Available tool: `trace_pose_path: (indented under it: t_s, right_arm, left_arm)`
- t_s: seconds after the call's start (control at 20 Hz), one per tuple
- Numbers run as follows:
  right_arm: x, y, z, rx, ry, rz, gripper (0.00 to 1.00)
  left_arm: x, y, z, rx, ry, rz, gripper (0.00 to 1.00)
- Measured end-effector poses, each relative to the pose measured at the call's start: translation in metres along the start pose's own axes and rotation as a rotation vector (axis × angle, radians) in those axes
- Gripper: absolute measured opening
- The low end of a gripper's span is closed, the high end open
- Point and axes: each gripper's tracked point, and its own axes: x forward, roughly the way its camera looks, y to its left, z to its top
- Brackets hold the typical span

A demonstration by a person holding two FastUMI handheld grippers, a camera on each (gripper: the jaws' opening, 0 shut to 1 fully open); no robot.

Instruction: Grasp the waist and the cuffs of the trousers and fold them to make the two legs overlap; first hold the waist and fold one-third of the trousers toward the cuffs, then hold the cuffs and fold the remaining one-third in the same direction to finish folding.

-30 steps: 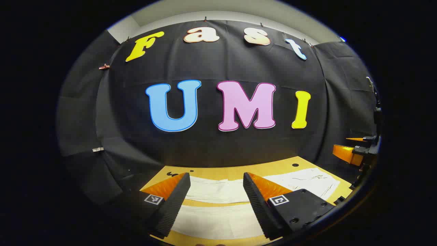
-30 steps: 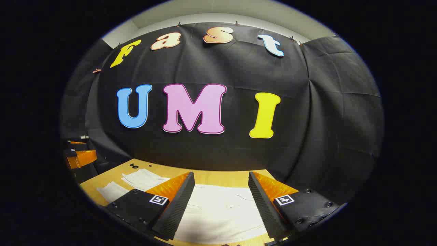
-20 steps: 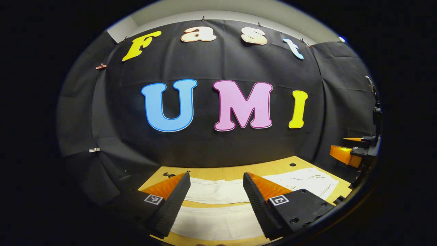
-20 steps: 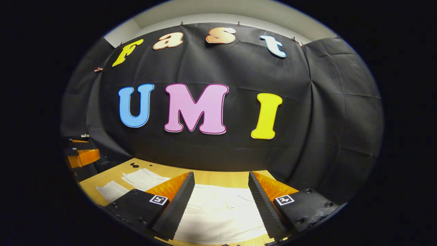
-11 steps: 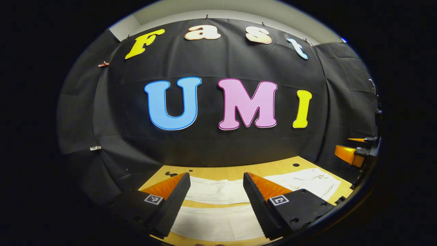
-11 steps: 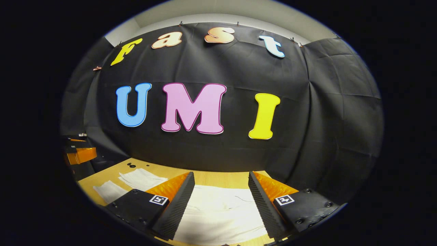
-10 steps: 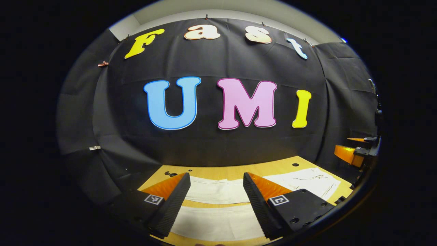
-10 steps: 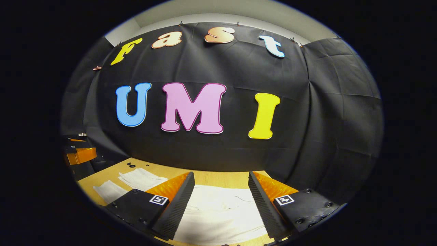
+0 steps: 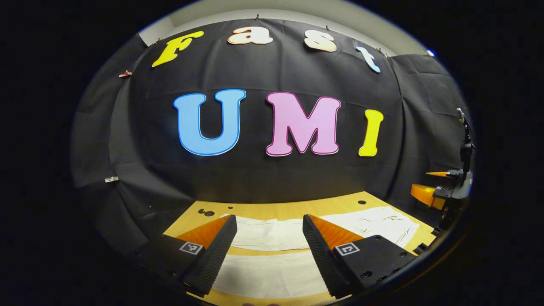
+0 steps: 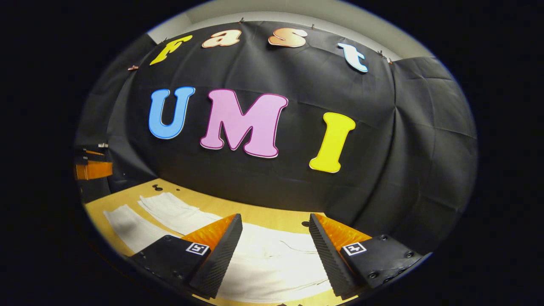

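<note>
Both views have shifted since a second ago: the right gripper (image 10: 275, 255) has tipped and swung, so more of the table (image 10: 272, 216) and both trouser legs show at its left; the left gripper (image 9: 267, 255) has lifted slightly. Both hang above the cloth with fingers spread wide, holding nothing. The trousers (image 9: 272, 236) lie flat on the table, white, unfolded, legs side by side with a strip of wood between them; faint creases near the waist (image 10: 276, 259). The right gripper shows far off at the left gripper view's right edge (image 9: 440, 187).
</note>
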Motion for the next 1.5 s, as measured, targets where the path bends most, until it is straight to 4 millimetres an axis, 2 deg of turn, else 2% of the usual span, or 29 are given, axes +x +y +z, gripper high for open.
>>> trace_pose_path:
  t_s: [0.2, 0.4, 0.6, 0.9, 1.2, 1.35, 1.5]
  right_arm:
    - [0.012, -0.035, -0.024, -0.145, 0.041, 0.001, 0.97]
    - [0.023, -0.051, -0.055, -0.356, 0.105, 0.116, 0.97]
    - [0.028, -0.077, -0.104, -0.582, 0.207, 0.229, 0.97]
    - [0.02, -0.115, -0.178, -0.782, 0.356, 0.347, 0.98]
    - [0.004, -0.153, -0.242, -0.892, 0.507, 0.459, 0.98]
    - [-0.004, -0.161, -0.264, -0.945, 0.548, 0.522, 0.98]
    - [-0.004, -0.172, -0.285, -0.983, 0.59, 0.548, 0.98]
  left_arm:
    - [-0.001, 0.018, -0.023, 0.028, 0.075, -0.003, 0.97]
    - [0.001, 0.043, -0.043, 0.034, 0.149, 0.03, 0.97]
    - [0.001, 0.051, -0.053, 0.046, 0.186, 0.043, 0.97]
    - [0.004, 0.043, -0.061, 0.065, 0.227, 0.032, 0.97]
    - [0.008, 0.037, -0.075, 0.093, 0.283, 0.045, 0.99]
    - [0.013, 0.027, -0.076, 0.092, 0.286, 0.047, 0.99]
    - [0.016, 0.017, -0.084, 0.128, 0.297, 0.029, 0.99]
